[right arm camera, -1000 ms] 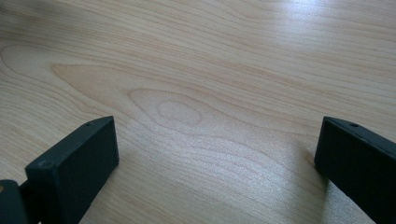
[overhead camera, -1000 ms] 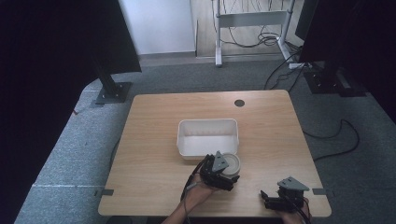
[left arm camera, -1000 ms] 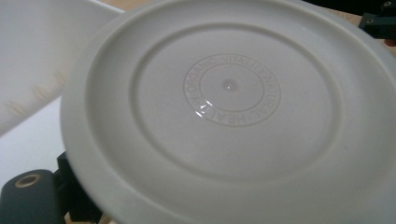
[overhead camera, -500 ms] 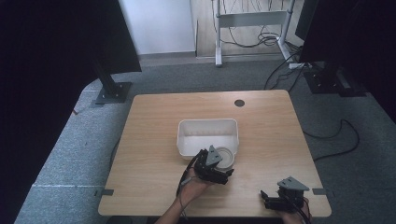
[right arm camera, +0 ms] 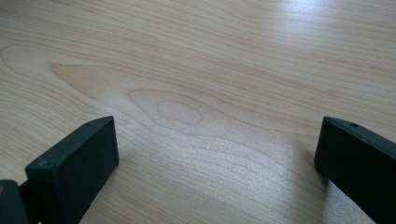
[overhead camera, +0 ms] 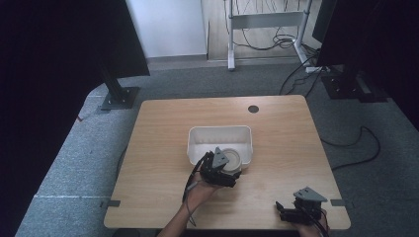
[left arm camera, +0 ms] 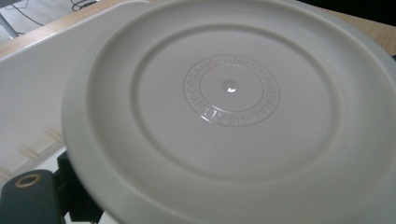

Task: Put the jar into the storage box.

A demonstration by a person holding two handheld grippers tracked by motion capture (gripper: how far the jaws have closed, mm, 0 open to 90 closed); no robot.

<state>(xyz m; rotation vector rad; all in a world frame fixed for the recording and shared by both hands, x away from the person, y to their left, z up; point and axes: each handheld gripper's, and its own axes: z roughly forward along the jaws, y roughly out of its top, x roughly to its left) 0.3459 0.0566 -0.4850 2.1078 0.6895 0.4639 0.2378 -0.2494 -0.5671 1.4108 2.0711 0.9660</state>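
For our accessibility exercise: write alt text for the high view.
The left gripper holds a round white plate over the near edge of a white bin on a wooden table. The right gripper rests open at the table's near right corner.

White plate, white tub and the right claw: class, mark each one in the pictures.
white plate (left arm camera: 229, 88), left gripper view, embossed centre ring.
white tub (overhead camera: 220, 130), high view, far rim.
right claw (right arm camera: 215, 154), right gripper view, midway between its open fingertips.
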